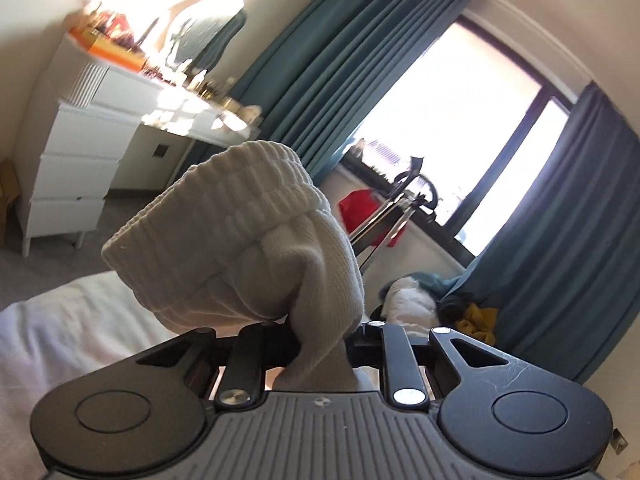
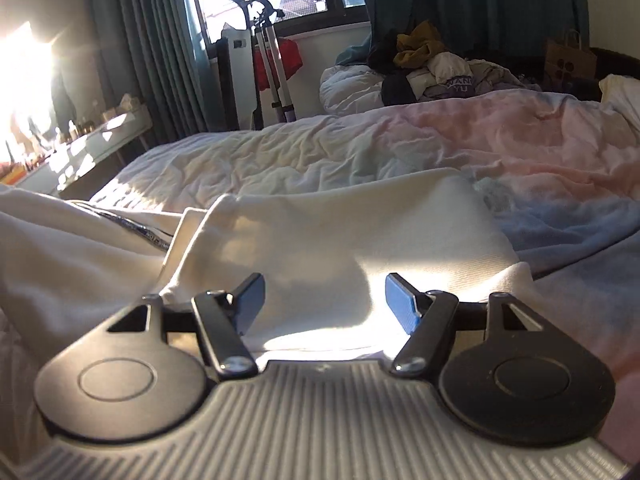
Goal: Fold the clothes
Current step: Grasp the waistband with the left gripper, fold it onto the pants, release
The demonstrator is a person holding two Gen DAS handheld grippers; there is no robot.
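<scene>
A cream knitted garment lies on the bed. In the left wrist view its ribbed cuff [image 1: 224,236] bunches up in the air, and my left gripper [image 1: 320,340] is shut on the fabric, which hides the fingertips. In the right wrist view a flat cream part of the garment [image 2: 340,232] lies spread on the bed just ahead. My right gripper [image 2: 324,300] hovers low over its near edge, open, with blue pads [image 2: 402,302] wide apart and nothing between them. More cream fabric [image 2: 60,256] is heaped at the left.
The bed [image 2: 500,148] has a rumpled white, pink and blue cover. A pile of clothes [image 2: 432,64] sits at its far side. A white dresser [image 1: 76,160] stands left, teal curtains [image 1: 340,60] and a window behind, a folded scooter [image 2: 268,60] near the sill.
</scene>
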